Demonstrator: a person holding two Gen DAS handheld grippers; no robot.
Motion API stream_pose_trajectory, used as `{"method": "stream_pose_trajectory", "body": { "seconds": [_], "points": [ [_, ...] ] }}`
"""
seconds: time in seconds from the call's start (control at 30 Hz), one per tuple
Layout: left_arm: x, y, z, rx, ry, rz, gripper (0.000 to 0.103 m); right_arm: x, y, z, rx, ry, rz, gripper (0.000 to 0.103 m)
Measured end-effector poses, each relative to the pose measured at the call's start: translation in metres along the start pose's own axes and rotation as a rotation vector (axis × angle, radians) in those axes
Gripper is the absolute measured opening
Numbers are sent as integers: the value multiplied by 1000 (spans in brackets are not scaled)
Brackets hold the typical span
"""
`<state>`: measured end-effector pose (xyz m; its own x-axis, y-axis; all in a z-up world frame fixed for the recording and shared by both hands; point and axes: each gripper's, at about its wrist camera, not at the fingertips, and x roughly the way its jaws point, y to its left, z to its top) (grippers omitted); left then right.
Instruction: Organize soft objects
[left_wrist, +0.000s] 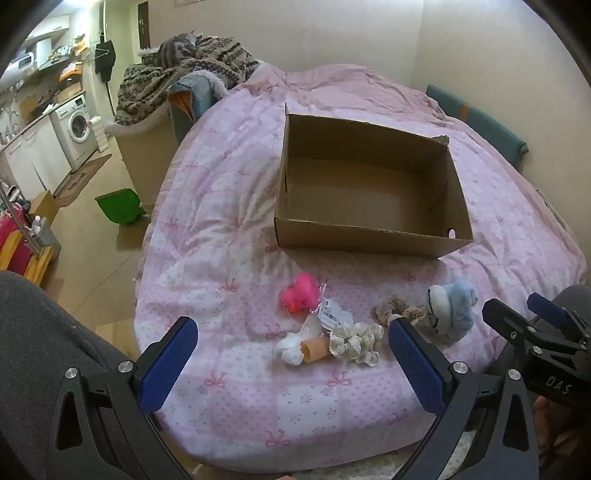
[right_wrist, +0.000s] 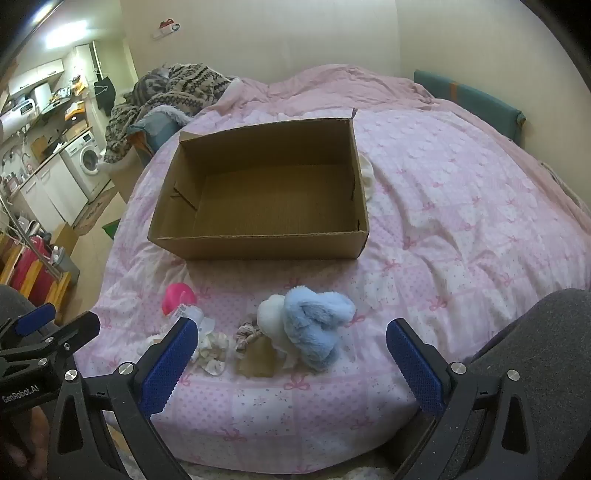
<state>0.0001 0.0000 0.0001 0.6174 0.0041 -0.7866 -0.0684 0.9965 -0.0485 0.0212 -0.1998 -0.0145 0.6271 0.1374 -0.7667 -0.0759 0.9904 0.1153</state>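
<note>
Soft toys and scrunchies are laid in a row on the pink patterned bedspread (left_wrist: 229, 206), in front of an open brown cardboard box (left_wrist: 369, 242).

From left to right are seen a pink rubber duck (left_wrist: 300, 298), a tagged white-and-tan soft toy (left_wrist: 306, 347), a cream floral scrunchie (left_wrist: 356, 341), a beige scrunchie (left_wrist: 391, 308) and a fluffy blue-and-white plush (right_wrist: 314, 325). Both the left gripper (left_wrist: 291, 363) and the right gripper (right_wrist: 290, 363) are held above them, fingers spread wide and gripping nothing.

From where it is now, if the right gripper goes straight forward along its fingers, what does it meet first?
Probably the blue plush toy, lying on the bedcover ahead of the open right gripper. The cardboard box is farther. Depth is uncertain.
</note>
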Motion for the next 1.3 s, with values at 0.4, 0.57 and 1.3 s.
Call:
{"method": "stream_pose_trajectory", "body": {
  "seconds": [0.4, 0.57, 1.3],
  "points": [
    [-1, -1, 1, 10, -3, 18, 103, 2, 0, 0, -12, 1, -9, 103],
    [3, 2, 1, 6, -4, 16, 103, 1, 1, -1, 3, 4, -8, 103],
    [0, 3, 1, 4, -9, 17, 103, 1, 0, -1, 3, 4, -2, 103]
  ]
}}
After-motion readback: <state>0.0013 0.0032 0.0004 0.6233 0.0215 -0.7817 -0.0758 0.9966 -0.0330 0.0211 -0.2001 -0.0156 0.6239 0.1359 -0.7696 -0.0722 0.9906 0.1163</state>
